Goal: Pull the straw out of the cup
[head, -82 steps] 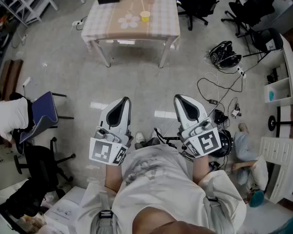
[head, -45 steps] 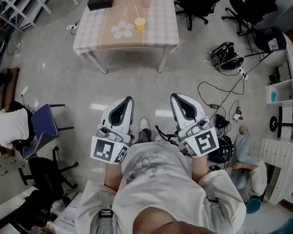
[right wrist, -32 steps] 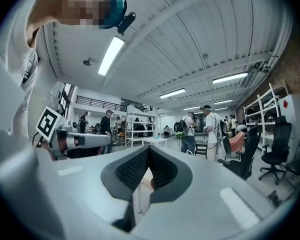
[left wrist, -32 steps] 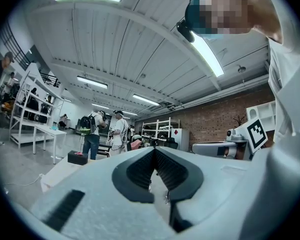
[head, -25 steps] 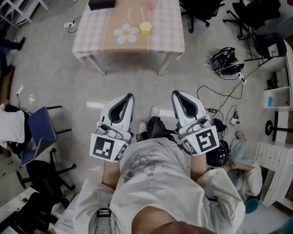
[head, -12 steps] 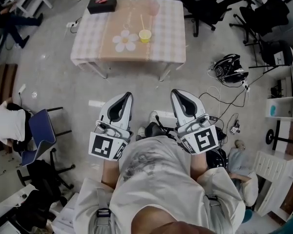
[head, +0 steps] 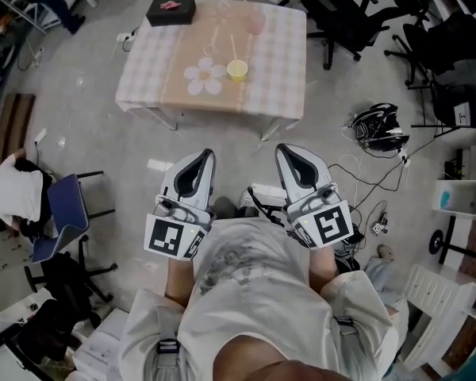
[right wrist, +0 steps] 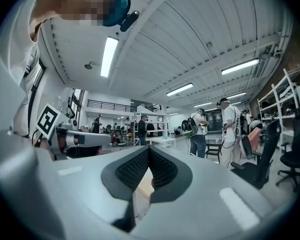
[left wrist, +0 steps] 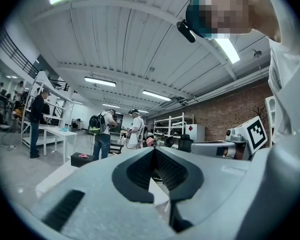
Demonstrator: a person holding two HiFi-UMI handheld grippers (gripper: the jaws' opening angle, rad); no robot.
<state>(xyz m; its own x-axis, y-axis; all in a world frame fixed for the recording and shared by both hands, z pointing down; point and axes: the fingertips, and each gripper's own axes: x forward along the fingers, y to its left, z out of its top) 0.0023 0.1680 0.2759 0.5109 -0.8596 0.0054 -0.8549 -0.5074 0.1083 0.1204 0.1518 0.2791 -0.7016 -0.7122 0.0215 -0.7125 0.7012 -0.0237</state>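
Observation:
A small yellow cup [head: 237,71] with a pale straw [head: 232,49] standing in it sits on the checked tablecloth of a table [head: 279,62], far ahead in the head view. Both grippers are held level in front of my body, well short of the table. The left gripper [head: 205,154] is shut with nothing between its jaws, and its ribbed pads [left wrist: 162,165] meet at the tip. On the other side, the right gripper [head: 284,148] is also shut and empty, pads [right wrist: 160,168] pressed together. The cup shows in neither gripper view.
On the table lie a black box [head: 171,10], a flower-shaped mat [head: 204,75] and a pinkish cup [head: 256,24]. Black office chairs [head: 345,14] stand right of it, a blue chair [head: 67,205] at my left. Cables and a headset [head: 377,129] lie on the floor. People [left wrist: 102,134] stand beyond.
The table with the cup has drawn nearer and lower in the head view as I walk toward it. Both grippers stay shut in front of my body.

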